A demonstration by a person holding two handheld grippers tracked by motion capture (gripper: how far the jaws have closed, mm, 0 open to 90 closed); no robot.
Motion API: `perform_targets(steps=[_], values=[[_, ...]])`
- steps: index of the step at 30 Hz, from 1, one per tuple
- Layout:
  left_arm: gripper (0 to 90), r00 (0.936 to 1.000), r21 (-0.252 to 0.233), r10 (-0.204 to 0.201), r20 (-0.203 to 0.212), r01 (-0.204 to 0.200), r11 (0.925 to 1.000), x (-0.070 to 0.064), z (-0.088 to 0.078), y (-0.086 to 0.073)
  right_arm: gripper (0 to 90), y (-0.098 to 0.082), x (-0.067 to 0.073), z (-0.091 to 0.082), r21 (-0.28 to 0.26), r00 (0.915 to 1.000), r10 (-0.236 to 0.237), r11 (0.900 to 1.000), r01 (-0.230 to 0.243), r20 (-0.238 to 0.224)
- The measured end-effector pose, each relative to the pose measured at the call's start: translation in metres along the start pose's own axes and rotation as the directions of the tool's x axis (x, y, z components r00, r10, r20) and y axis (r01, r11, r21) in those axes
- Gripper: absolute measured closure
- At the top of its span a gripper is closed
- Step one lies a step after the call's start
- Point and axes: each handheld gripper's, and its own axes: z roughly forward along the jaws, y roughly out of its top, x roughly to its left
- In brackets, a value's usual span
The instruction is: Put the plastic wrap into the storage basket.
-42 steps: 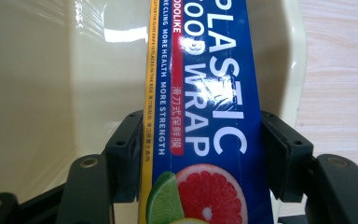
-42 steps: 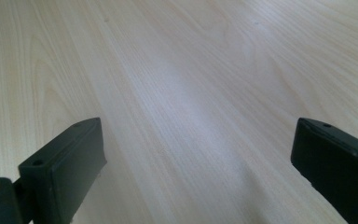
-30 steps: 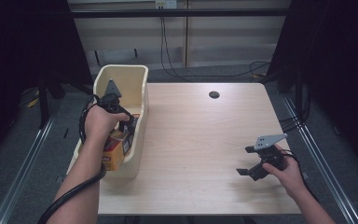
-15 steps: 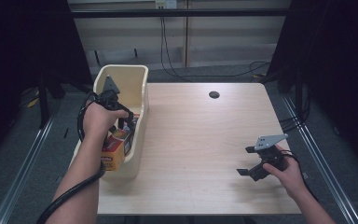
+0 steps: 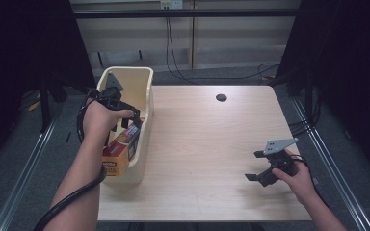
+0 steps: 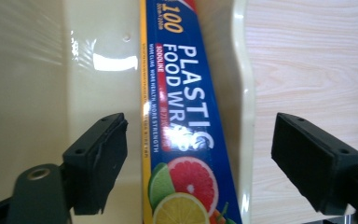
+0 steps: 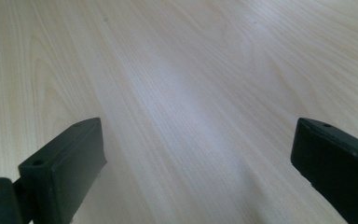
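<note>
Plastic food wrap box [image 6: 182,121] lies inside cream bin [image 5: 144,144], against its table-side wall. Left gripper [image 6: 196,163] jaws just opening wide, clear of box: placement looks done. Right gripper [image 5: 260,166] jaws wide, empty over table [image 5: 207,144].

A pale wooden table in a dim room hung with dark curtains

The table [image 5: 212,144] has a light wood-grain top with a small dark round hole [image 5: 221,97] near its far edge. Behind it stands a beige panelled wall [image 5: 221,43] with black cables [image 5: 173,53] hanging down it and trailing over the grey floor [image 5: 212,76]. Black curtains [image 5: 347,57] close off both sides. Metal rails [image 5: 335,168] run along the floor on either side of the table. The light falls evenly on the tabletop.
</note>
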Motion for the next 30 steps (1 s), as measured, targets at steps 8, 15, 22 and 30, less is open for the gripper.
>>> perform_targets(steps=[8, 15, 22, 30], values=[[13.2, 0.9998, -0.027, 0.010, 0.015, -0.009, 0.9996, 0.001, -0.007, -0.001, 2.5, 0.001, 0.000, 0.001, -0.001, 1.0000, 0.000, 1.000, 0.000, -0.008], [11.6, 0.9992, -0.050, 0.031, 0.024, -0.030, 0.9983, -0.002, -0.016, -0.001, 2.5, 0.001, 0.000, 0.001, -0.002, 1.0000, -0.004, 1.000, 0.004, -0.003], [11.4, 0.9975, -0.061, 0.059, 0.039, -0.056, 0.9966, -0.011, -0.021, -0.002, 2.4, 0.001, 0.000, 0.001, 0.001, 1.0000, 0.001, 1.000, -0.001, -0.010], [11.5, 0.9933, -0.071, 0.094, 0.067, -0.089, 0.9935, -0.023, -0.026, -0.003, 2.5, 0.002, 0.001, 0.002, -0.002, 0.9998, -0.005, 1.000, 0.005, -0.018]])
